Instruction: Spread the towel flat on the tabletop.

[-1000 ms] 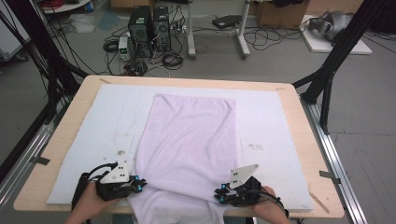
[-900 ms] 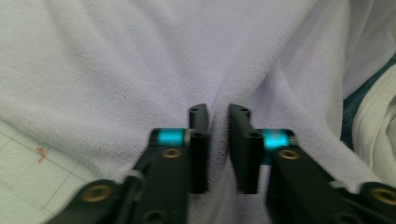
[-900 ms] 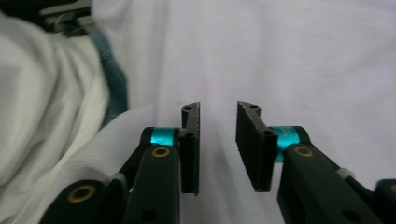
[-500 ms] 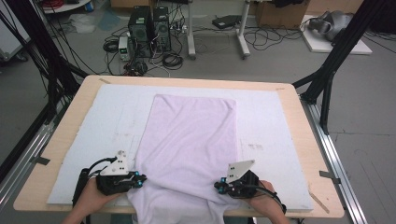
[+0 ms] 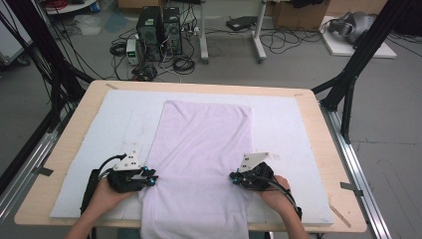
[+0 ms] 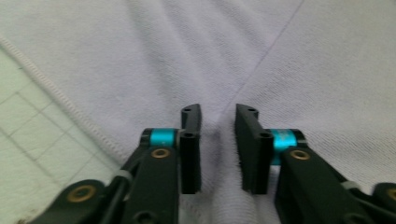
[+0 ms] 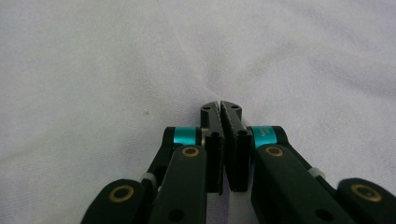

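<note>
Cloth point(image 5: 204, 149): I see it flat on the white mat point(image 5: 293, 124), near edge hanging off the table point(image 5: 318, 107).
Left gripper point(image 6: 218, 116): jaws apart, cloth ridge between.
Right gripper point(image 7: 220, 109): pinching cloth.

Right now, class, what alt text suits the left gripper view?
The left gripper, with its jaws slightly apart, sits over a raised fold of pale lilac cloth. The cloth's stitched hem runs diagonally at left, over a white gridded mat.
</note>
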